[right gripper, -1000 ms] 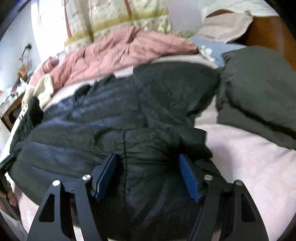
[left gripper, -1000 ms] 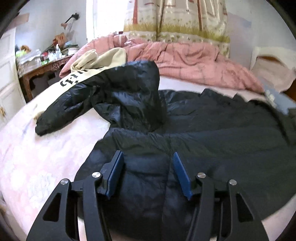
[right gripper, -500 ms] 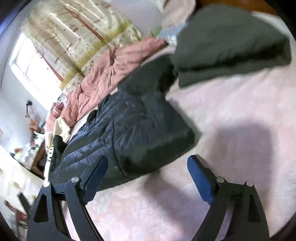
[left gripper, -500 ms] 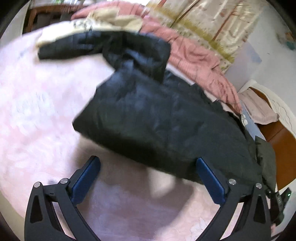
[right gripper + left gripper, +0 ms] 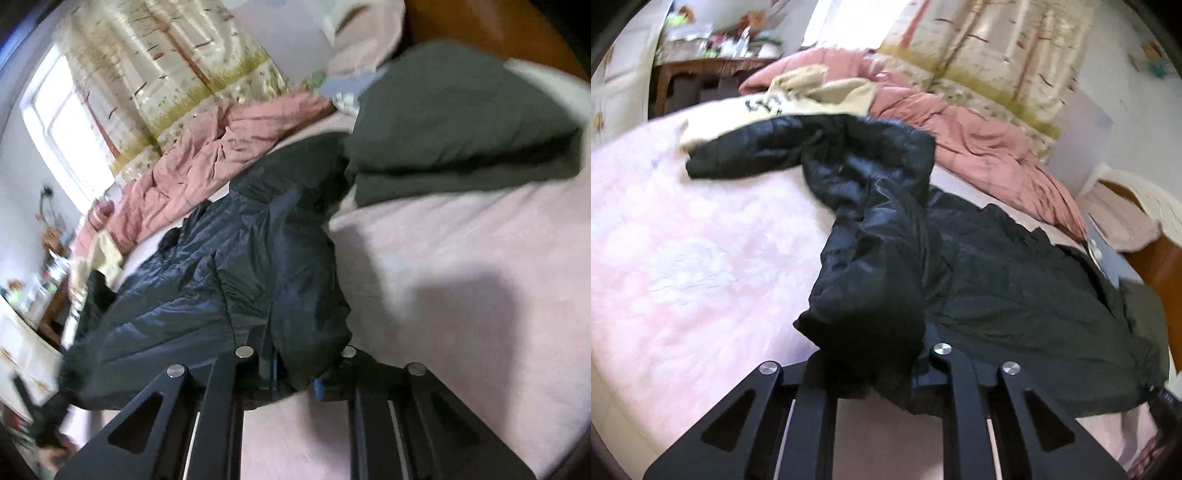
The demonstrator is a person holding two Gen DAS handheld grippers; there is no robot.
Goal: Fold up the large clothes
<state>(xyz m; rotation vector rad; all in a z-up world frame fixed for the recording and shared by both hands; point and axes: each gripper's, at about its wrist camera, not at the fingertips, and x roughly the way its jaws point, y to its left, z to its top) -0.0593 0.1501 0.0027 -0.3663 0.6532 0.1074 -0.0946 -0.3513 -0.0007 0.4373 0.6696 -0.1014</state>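
Observation:
A black puffer jacket (image 5: 1015, 288) lies spread across the bed, one sleeve (image 5: 757, 147) stretched to the far left. My left gripper (image 5: 868, 373) is closing its jaws on a bunched-up corner of the jacket's near hem, and the fabric hides the pads. In the right wrist view the same jacket (image 5: 240, 295) runs off to the left. My right gripper (image 5: 295, 380) is closing on the hem's other corner, with cloth pinched between the blue pads (image 5: 318, 387).
The bed's pink sheet (image 5: 683, 258) shows bare on the left and, in the right wrist view (image 5: 461, 295), on the right. A pink quilt (image 5: 979, 147) and a cream garment (image 5: 798, 96) lie behind. A dark grey-green folded pile (image 5: 461, 129) sits far right. A cluttered wooden desk (image 5: 701, 70) stands beyond.
Both grippers drew back off the jacket, opened wide over its near edge, then closed on the hem corners. The hem at the left gripper now stands bunched up.

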